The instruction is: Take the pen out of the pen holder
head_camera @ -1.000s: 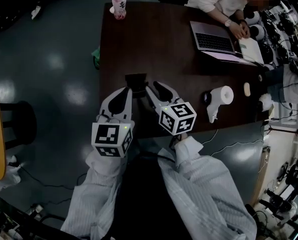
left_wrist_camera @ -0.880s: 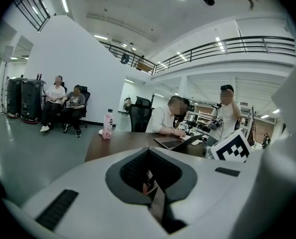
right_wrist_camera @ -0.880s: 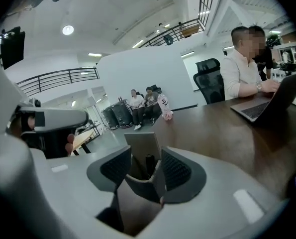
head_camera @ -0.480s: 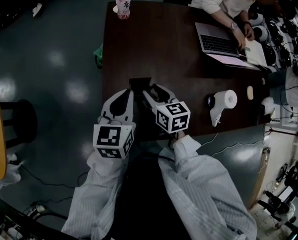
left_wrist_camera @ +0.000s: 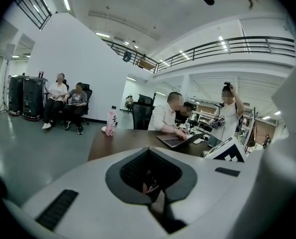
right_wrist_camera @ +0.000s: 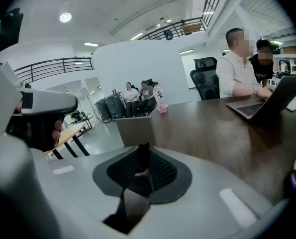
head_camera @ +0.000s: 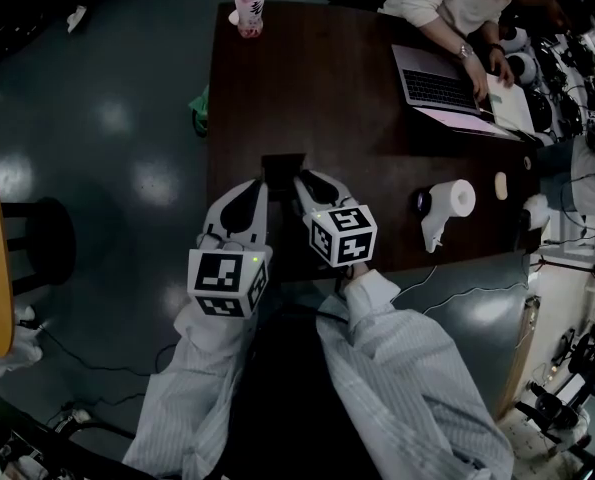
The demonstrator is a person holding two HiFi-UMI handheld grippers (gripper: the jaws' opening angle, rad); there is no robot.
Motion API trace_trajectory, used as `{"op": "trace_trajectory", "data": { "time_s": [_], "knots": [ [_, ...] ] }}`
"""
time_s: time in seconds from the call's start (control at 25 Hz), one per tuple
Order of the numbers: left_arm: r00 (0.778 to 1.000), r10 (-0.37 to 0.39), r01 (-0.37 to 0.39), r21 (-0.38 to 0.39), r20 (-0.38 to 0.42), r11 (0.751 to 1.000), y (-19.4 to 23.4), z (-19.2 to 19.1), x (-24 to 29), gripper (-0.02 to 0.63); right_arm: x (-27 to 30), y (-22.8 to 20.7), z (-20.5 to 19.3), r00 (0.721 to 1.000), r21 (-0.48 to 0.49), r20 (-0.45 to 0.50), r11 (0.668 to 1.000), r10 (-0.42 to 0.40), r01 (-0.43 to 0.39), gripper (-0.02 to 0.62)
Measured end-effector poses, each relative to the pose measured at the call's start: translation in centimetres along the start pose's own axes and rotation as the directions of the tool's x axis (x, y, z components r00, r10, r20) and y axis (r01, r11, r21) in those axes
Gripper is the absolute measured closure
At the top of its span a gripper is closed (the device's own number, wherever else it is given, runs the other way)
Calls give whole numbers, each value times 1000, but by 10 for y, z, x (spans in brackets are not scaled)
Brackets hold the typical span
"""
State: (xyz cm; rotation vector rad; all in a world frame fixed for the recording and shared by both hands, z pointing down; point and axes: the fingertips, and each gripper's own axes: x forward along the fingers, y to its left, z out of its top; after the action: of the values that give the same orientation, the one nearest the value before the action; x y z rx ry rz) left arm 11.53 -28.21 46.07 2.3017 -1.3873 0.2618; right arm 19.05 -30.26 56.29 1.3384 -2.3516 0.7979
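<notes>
- Since half a second ago, the left gripper (head_camera: 256, 186) has kept its place at the near left corner of the pen holder (head_camera: 282, 164).
- The right gripper (head_camera: 303, 181) showed its jaws spread wider then. They are now closing.
- Left of the left gripper, the table (head_camera: 307, 78) ends in a straight edge. Glossy grey floor (head_camera: 107, 128) lies open beyond it, and a dark round stool (head_camera: 37, 246) stands well apart.
- Ahead of both grippers the dark brown tabletop is bare as far as a pink bottle (head_camera: 249, 6) at the far left corner.
- Right of the right gripper, a white paper roll (head_camera: 449, 200) lies near the table's near edge. Farther off, a grey laptop (head_camera: 435, 86) sits open before a seated person.
- The left gripper (left_wrist_camera: 148, 180) has its smooth white jaws pressed together but for a thin slit. A reddish bit shows in the slit, too small to name.
- The pen holder (right_wrist_camera: 136, 129) is a box with flat grey walls, standing just beyond the right gripper's tips.
- The pen (right_wrist_camera: 144, 153) is thin, dark and round-topped. It stands upright between the ribbed dark pads of the right gripper (right_wrist_camera: 144, 172), which pinch its sides.
- The pen's top shows against the pen holder's near wall, and the pads hide its lower end.
</notes>
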Motion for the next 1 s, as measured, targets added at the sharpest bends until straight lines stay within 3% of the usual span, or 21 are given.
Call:
{"op": "trace_trajectory", "data": {
  "time_s": [0.32, 0.52, 1.0],
  "knots": [
    [1000, 0, -1, 5, 15, 1000, -3, 3, -11, 601, -13, 10, 16, 998, -6, 52, 1000, 24, -23, 541],
    [999, -5, 4, 24, 43, 1000, -7, 15, -17, 601, -33, 26, 46, 992, -29, 109, 997, 68, -65, 545],
    [991, 2, -12, 80, 133, 997, -20, 69, -27, 601, -106, 61, 132, 942, -107, 288, 983, 172, -147, 548]
  ]
}}
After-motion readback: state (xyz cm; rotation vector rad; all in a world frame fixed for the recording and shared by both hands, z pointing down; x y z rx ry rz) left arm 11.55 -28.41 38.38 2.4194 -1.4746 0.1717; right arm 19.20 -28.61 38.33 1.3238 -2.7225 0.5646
